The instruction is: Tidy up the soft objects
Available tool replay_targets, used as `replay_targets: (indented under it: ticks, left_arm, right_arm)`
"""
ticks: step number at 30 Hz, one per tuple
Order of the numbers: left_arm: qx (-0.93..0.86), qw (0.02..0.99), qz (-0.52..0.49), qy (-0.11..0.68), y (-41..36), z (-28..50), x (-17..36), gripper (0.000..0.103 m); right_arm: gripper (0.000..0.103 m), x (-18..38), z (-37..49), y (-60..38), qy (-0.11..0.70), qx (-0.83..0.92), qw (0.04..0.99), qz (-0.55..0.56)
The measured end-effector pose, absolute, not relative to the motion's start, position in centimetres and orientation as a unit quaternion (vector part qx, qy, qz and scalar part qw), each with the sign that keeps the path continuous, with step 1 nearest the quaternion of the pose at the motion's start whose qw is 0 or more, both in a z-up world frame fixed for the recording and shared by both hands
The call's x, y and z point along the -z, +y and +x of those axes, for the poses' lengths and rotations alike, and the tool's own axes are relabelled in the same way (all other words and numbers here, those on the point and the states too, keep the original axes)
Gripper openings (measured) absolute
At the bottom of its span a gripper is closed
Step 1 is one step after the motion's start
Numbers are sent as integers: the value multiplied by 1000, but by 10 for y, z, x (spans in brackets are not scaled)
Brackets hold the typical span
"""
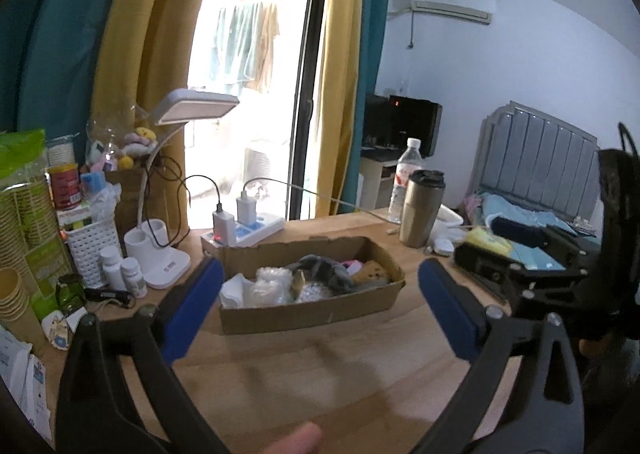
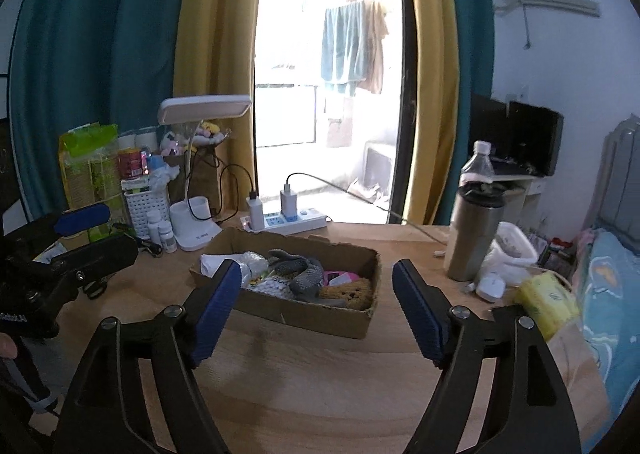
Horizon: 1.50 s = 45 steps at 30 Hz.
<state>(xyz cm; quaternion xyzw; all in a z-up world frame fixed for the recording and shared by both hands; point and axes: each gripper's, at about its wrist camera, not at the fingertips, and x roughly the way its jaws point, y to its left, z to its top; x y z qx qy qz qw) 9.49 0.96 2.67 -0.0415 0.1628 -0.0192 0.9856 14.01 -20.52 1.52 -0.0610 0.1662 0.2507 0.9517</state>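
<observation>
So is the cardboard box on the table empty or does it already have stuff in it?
It has things in it: the cardboard box is open-topped and holds a grey cloth, a brown sponge and white wrapped items.

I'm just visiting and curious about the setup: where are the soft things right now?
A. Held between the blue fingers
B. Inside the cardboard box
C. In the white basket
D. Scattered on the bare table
B: the grey cloth, the brown sponge and the white pieces lie inside the cardboard box, while both grippers, left and right, are open and hold nothing.
</observation>
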Motion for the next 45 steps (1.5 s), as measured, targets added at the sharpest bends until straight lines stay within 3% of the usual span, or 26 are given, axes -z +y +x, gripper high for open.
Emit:
replay_targets:
  ticks: [20,45]
  left_arm:
    - [7,993,-22,118,-17,37,-42,100]
    - [23,992,-15,120,-25,30,-46,100]
  right_arm:
    - [85,-50,55,-261,85,-177,980,-39]
    - [85,-47,48,-253,90,-191,976,-47]
